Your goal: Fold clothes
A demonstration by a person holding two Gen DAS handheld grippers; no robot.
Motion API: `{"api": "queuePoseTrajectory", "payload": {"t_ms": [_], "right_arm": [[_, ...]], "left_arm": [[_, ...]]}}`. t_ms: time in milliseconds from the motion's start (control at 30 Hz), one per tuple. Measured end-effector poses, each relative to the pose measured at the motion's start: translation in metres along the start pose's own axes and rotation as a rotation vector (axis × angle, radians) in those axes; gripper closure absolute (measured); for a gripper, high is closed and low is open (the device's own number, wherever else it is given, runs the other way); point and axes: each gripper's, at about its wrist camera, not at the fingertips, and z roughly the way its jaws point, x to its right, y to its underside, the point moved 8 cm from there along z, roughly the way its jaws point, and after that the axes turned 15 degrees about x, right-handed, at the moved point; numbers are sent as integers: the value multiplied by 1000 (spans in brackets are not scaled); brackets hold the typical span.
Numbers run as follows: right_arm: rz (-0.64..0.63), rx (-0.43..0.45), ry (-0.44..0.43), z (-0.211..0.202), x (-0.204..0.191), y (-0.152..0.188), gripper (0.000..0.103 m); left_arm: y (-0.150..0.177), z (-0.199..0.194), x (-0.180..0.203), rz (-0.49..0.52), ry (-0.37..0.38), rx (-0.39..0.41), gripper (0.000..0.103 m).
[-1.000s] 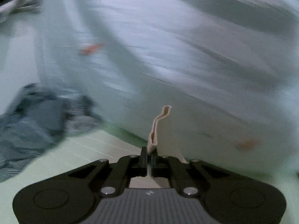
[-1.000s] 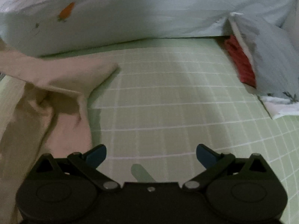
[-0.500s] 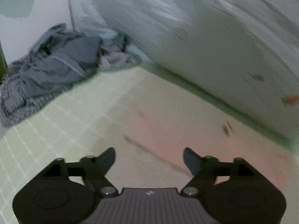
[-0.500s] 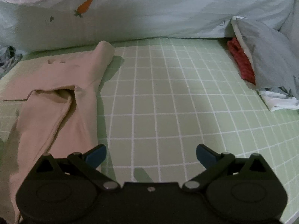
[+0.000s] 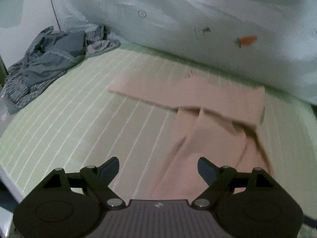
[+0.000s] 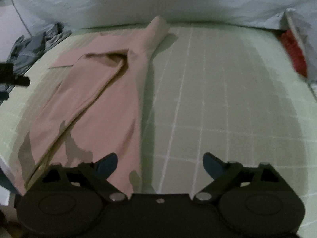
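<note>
On the green checked bedsheet [image 6: 227, 91], toward its left half and reaching up to the pale quilt [image 6: 198, 4] at the far edge, lay the beige garment [image 6: 103, 99]. It looked only partly folded: one layer was turned over across its far end, a loose flap gaped near the middle, and a rolled corner stood up at the far side. No neat, compact shape had been reached, so I judged more folds and some smoothing were left. A crumpled heap of grey clothes [image 5: 45, 63] sat unfolded at the far left, and red and grey items [image 6: 295, 55] were stacked at the far right. The left gripper [image 5: 158, 168] hung wide over the garment, gripping nothing. The right gripper [image 6: 160, 162] was closing slightly, nothing between its jaws.
</note>
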Motion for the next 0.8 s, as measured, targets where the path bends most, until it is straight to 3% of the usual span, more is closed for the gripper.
{"api": "queuePoseTrajectory", "payload": {"t_ms": [133,200,333,400,467,633,800], "right_arm": [[21,5,-37,2,-11,2,22],[36,-1,-36,3,-17,4,41],[60,4,17,5,-24,8,56],[83,-2,59,7,-27,12,82],[96,5,106,8,-30,14,99],[97,92,209,-11,-53,0,100],[86,189,185,-25,-112,-19,100]], "left_arm": [[14,-13,-14,15,-5,-21,16],[16,-17,-23,11,-5,-23,16],[14,-17,-47,11,15,-22,16],[10,-17,-61,17,34,-27,16],[4,-16,-75,25,55,-18,16],[-12,-3,-110,39,99,7,16],[-25,7,-139,86,146,32,16]]}}
